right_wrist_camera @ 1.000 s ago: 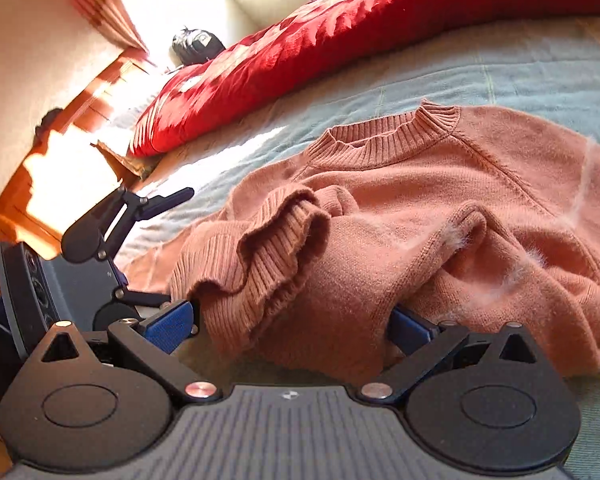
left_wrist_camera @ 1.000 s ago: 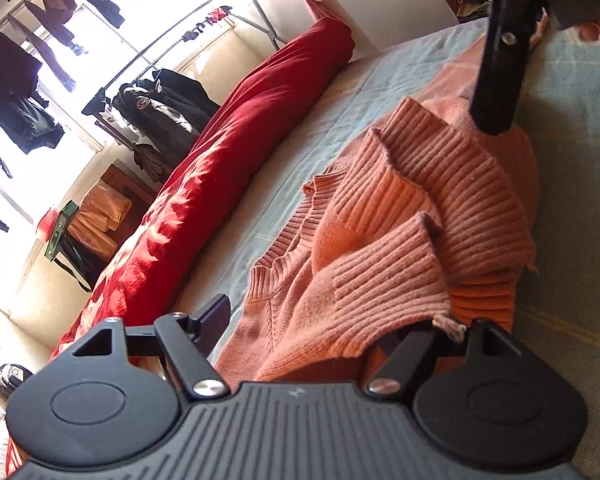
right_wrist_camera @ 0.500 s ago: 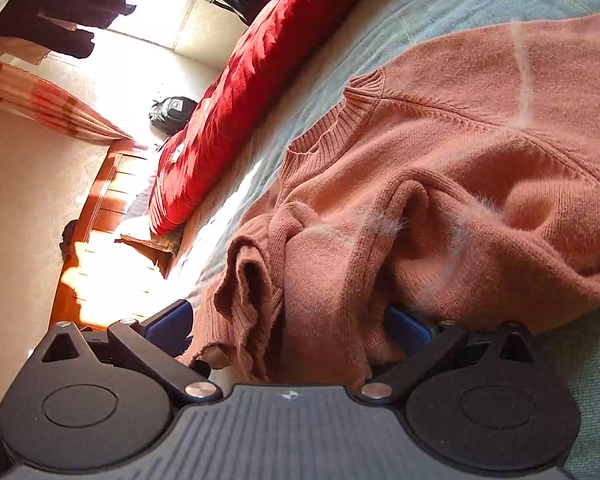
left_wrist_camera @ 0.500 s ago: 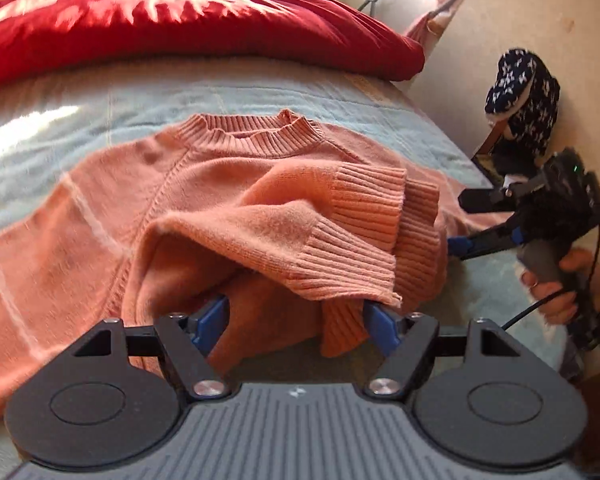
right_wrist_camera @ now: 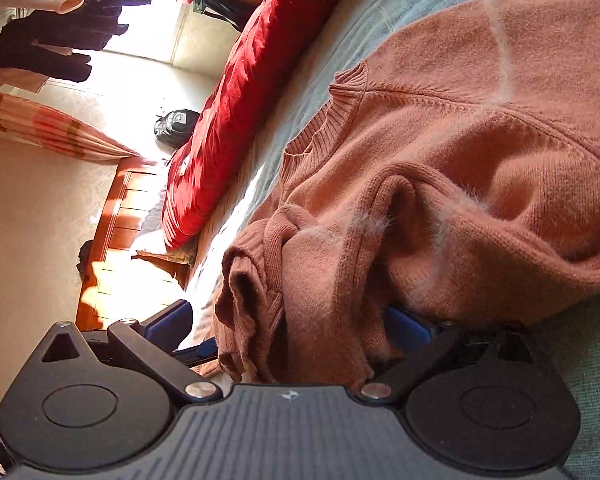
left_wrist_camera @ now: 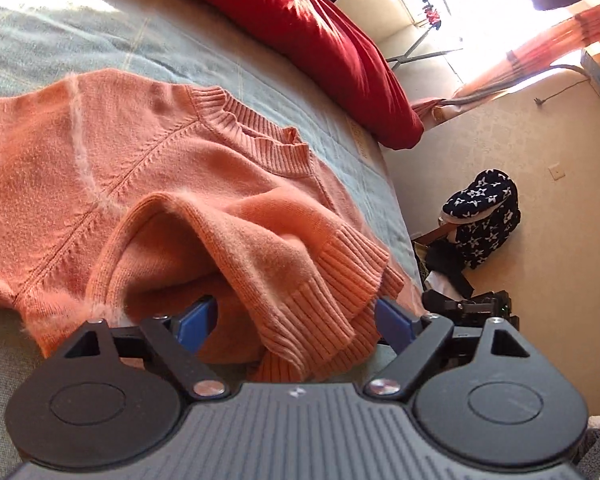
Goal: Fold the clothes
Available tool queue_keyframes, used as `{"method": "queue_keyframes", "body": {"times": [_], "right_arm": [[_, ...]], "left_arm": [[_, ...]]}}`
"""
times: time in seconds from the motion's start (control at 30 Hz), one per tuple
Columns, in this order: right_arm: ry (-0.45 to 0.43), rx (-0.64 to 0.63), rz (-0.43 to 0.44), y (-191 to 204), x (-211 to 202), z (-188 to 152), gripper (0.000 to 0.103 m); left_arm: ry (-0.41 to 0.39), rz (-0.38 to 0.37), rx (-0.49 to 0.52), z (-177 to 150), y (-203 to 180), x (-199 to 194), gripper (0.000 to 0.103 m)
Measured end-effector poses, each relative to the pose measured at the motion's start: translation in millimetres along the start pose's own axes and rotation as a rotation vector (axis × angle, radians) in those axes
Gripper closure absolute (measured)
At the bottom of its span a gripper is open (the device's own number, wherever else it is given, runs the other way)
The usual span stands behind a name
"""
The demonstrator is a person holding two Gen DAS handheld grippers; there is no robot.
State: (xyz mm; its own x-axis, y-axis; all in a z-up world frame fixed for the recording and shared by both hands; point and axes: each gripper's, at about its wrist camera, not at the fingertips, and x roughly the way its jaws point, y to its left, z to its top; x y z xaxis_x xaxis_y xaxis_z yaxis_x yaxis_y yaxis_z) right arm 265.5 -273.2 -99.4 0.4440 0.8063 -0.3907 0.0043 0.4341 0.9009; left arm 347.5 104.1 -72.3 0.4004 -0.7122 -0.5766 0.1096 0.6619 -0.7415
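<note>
Sleeve fold being let go
The left gripper (left_wrist_camera: 296,318) jaws have just widened, releasing the sweater (left_wrist_camera: 148,168) cuff between them; right gripper (right_wrist_camera: 288,328) jaws spread around bunched knit.

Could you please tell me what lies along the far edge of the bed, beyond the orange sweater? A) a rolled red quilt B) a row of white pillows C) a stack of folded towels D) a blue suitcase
A: a long red quilt lies rolled along the far edge of the bed, behind the orange sweater.
</note>
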Motion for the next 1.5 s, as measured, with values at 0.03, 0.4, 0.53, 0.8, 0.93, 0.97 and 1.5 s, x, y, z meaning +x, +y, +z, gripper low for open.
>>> {"method": "queue_keyframes", "body": {"times": [0.03, 0.4, 0.53, 0.8, 0.93, 0.97, 1.5], "right_arm": [[0.003, -0.010, 0.006, 3, 0, 1, 0.000], [-0.022, 0.137, 0.162, -22, 11, 14, 0.000], [-0.027, 0.094, 0.175, -12, 20, 23, 0.000], [-0.083, 0.343, 0.056, -73, 22, 15, 0.097], [-0.073, 0.235, -0.069, -47, 34, 21, 0.096], [-0.076, 0.236, -0.074, -45, 35, 20, 0.096], [-0.016, 0.101, 0.012, 16, 1, 7, 0.091]], "left_arm": [[-0.003, 0.014, -0.013, 3, 3, 6, 0.019], [-0.055, -0.102, -0.266, -2, 31, 37, 0.029], [-0.085, -0.161, -0.282, 12, 28, 49, 0.029], [-0.067, -0.069, -0.320, 0, 50, 68, 0.070], [-0.067, -0.047, -0.314, 1, 47, 68, 0.072], [-0.067, -0.046, -0.321, 1, 47, 67, 0.072], [-0.162, -0.021, -0.343, -13, 27, -21, 0.097]]}}
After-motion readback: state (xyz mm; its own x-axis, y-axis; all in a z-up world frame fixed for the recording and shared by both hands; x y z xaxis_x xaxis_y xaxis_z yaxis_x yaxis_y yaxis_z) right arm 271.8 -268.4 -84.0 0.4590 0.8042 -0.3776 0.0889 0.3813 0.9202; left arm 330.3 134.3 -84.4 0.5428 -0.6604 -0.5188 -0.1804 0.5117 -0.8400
